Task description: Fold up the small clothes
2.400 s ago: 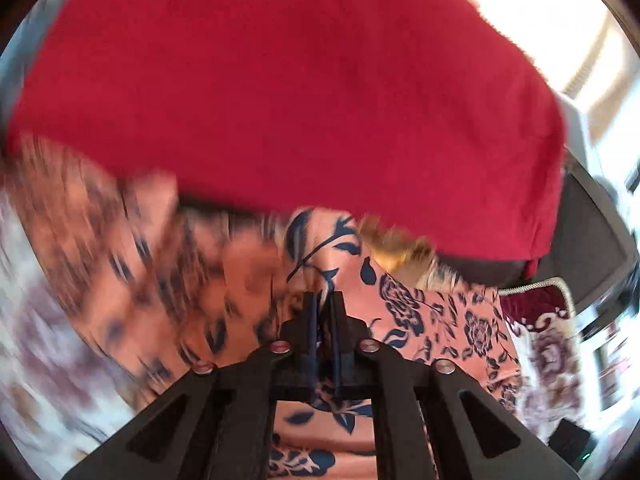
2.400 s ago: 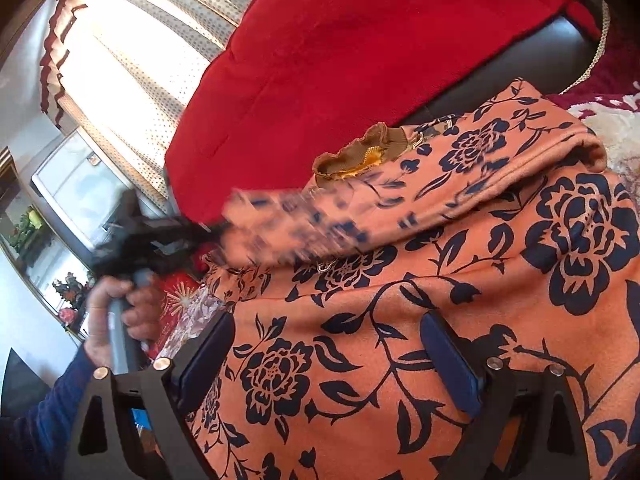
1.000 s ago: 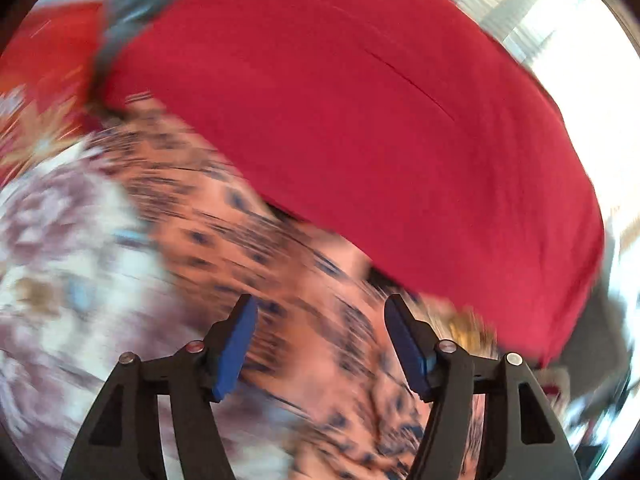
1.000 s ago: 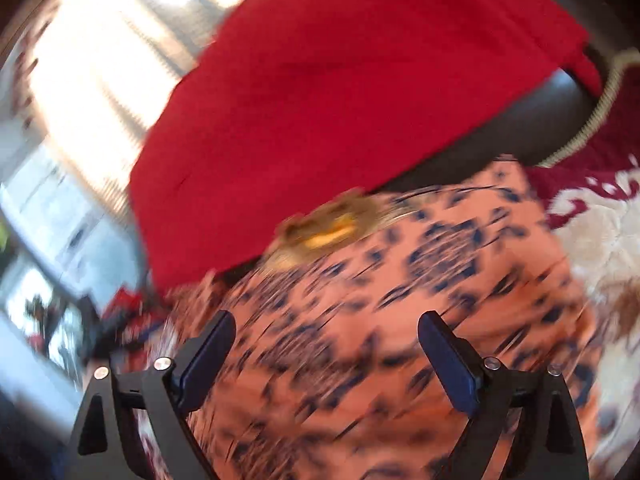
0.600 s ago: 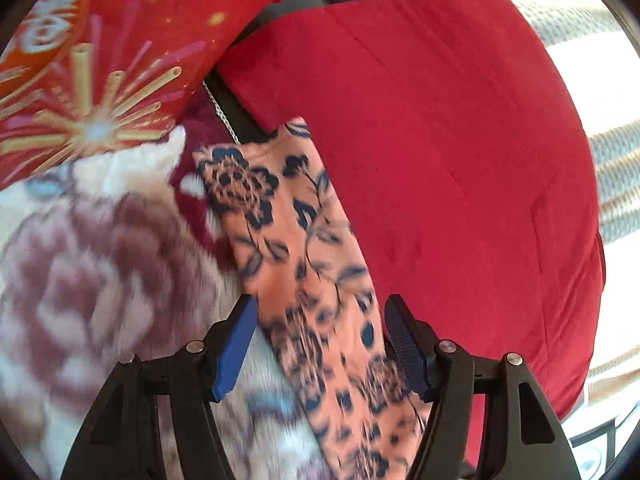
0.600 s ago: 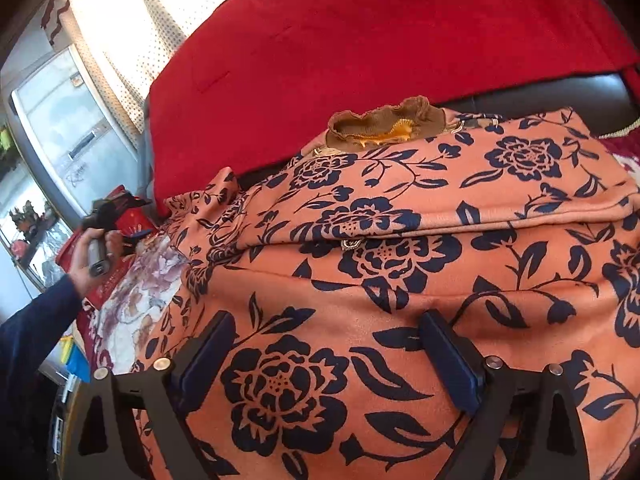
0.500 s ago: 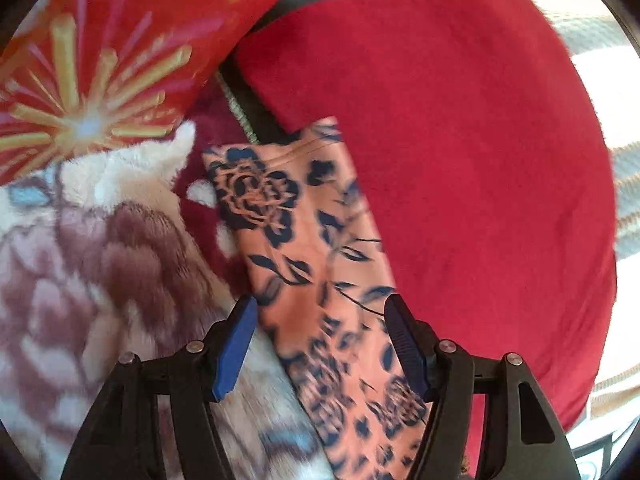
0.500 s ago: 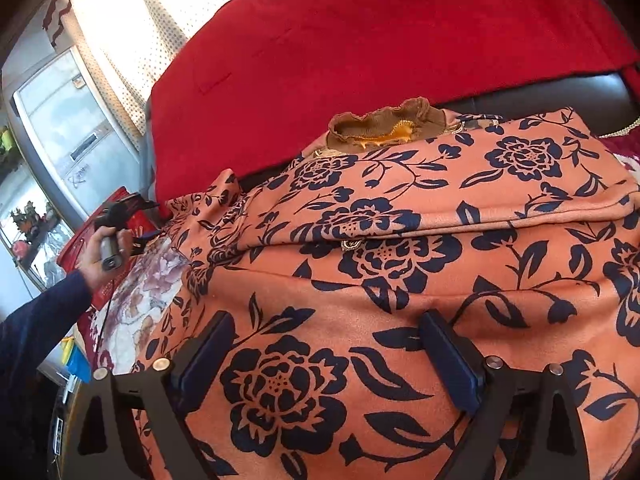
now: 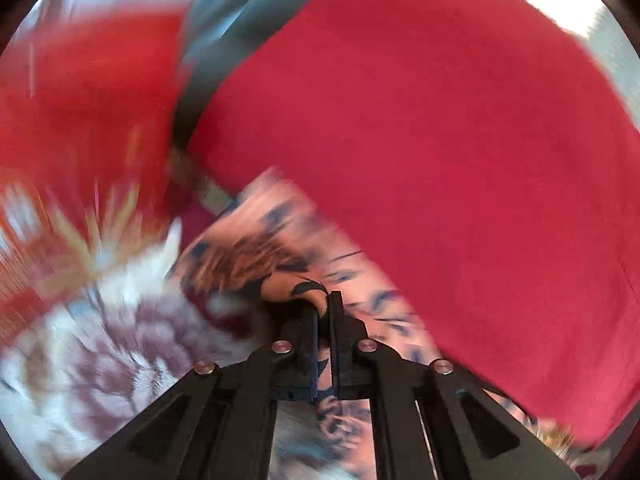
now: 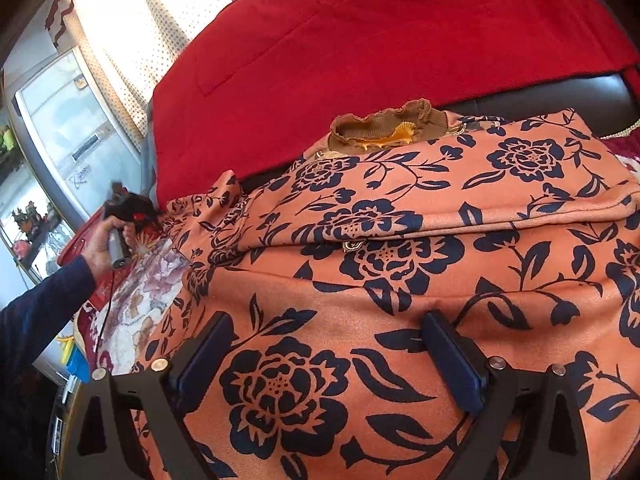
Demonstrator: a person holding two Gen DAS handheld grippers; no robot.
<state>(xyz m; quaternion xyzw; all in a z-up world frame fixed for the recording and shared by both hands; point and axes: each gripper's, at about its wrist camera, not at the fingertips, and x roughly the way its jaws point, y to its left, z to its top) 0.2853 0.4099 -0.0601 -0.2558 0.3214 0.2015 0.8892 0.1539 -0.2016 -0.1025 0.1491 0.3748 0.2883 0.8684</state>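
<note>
Clamping down hard, the left gripper [image 9: 323, 308] has its jaws pressed together on a pinch of the orange floral garment [image 10: 400, 280], a fold of the navy-patterned cloth squeezed between the black fingers. That left wrist view is badly smeared, so the rest of the fabric there is only streaks of peach and dark blue. Behind it rises the big red cushion [image 9: 420, 140], and to the left lies the plush blanket [image 9: 120, 340] with its mauve and cream flowers.

Over on the right wrist view, everything is sharp. The right gripper [image 10: 324, 356] hangs over the garment's broad lower panel with its blue pads spread wide, nothing between them but the printed roses beneath. One sleeve lies folded across the chest, and the brown ruffled collar [image 10: 380, 126] sits at the top against the dark sofa seat [image 10: 560, 96]. Far left, the person's left hand [image 10: 106, 248], in a dark blue sleeve [image 10: 40, 312], grips the handle of the other tool right at the garment's outstretched sleeve end. A dotted curtain [image 10: 132, 20] glows bright behind the cushion.
</note>
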